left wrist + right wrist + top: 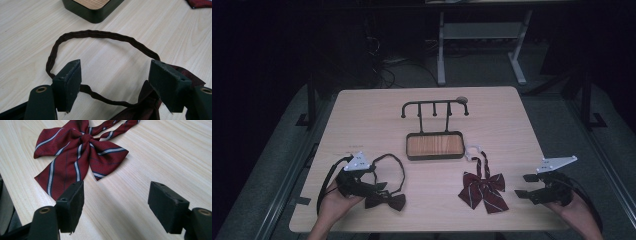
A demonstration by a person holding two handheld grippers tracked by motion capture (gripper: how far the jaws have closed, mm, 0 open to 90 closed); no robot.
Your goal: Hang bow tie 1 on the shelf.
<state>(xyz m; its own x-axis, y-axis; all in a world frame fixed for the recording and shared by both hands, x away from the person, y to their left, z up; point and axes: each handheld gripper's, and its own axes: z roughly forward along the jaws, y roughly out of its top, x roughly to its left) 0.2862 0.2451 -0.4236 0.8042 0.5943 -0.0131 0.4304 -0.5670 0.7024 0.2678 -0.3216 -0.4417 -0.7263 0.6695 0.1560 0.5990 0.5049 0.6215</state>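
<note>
Two grippers wide open, nothing held. Left gripper (115, 85) straddles dark tie (387, 200) strap (100, 33) at near left edge; strap best pinched squarely. Right gripper (116, 205) beside striped tie (77, 157).

We see a plain dark maroon bow tie (385, 200) with matching strap; the other bow tie (75, 157) is red with white-and-navy diagonal stripes. Bench (362, 120) is pale wood grain, the tray (434, 145) black-rimmed with a wood-tone base.
</note>
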